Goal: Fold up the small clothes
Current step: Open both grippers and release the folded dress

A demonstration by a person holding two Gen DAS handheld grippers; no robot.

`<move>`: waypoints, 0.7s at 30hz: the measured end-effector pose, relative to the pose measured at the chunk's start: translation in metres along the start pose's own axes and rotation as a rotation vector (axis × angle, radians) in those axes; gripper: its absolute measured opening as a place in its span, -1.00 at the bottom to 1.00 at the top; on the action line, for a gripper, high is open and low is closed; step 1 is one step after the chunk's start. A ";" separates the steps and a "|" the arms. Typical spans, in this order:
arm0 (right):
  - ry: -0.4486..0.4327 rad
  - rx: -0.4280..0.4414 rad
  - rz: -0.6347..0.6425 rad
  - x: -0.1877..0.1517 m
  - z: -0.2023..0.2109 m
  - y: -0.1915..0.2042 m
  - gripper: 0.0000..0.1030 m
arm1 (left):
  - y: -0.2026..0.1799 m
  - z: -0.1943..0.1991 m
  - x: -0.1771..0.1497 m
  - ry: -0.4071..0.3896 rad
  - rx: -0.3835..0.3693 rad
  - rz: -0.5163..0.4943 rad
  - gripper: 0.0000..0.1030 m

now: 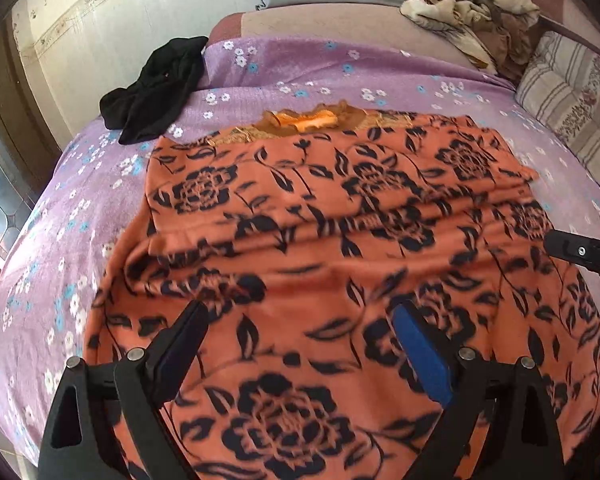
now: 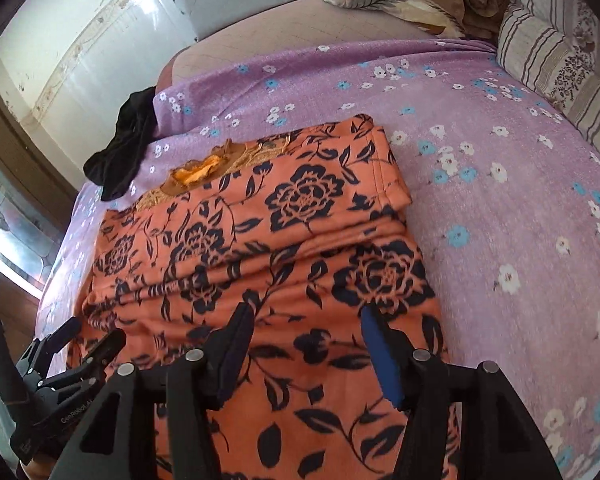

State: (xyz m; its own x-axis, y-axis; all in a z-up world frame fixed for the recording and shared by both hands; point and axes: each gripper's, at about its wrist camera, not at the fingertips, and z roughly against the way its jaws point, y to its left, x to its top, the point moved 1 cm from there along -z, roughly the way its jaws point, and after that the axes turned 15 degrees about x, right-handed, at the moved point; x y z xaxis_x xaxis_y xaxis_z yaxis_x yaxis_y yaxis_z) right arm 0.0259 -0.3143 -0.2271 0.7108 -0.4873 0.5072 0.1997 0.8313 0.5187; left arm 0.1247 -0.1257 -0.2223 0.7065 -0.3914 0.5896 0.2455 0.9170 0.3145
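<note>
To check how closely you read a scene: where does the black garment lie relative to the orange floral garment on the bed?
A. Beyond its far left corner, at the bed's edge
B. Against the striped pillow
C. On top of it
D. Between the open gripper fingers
A: the black garment lies crumpled on the purple floral sheet, past the far left corner of the orange floral garment.

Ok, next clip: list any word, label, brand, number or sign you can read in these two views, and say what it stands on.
Pale printed lettering on the black clamp mount at the lower left of the right wrist view: too small and blurred to read.
Orange floral garment, purple flowered bedsheet, striped pillow: patterns only, no text.
Left wrist view: no text anywhere.
</note>
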 end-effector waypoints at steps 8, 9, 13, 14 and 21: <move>0.118 -0.087 0.072 -0.059 -0.007 0.005 0.15 | -0.002 0.006 -0.050 0.094 0.013 -0.038 0.82; 0.126 -0.098 0.094 -0.065 -0.006 0.008 0.15 | 0.000 0.006 -0.054 0.101 0.012 -0.033 0.82; 0.108 -0.131 0.159 -0.090 0.005 0.014 0.15 | 0.007 0.007 -0.069 0.128 0.016 -0.022 1.00; 0.107 -0.133 0.157 -0.094 0.008 0.015 0.15 | 0.010 0.006 -0.073 0.140 -0.002 -0.004 1.00; 0.124 -0.129 0.169 -0.121 0.025 0.015 0.16 | 0.015 0.014 -0.093 0.146 -0.016 0.019 1.00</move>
State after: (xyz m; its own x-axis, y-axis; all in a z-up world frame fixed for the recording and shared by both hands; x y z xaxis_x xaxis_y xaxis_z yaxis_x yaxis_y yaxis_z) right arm -0.0742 -0.2496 -0.2634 0.8171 -0.3086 0.4870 0.1496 0.9292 0.3379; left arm 0.0538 -0.0768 -0.2621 0.8002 -0.3592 0.4803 0.2408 0.9258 0.2913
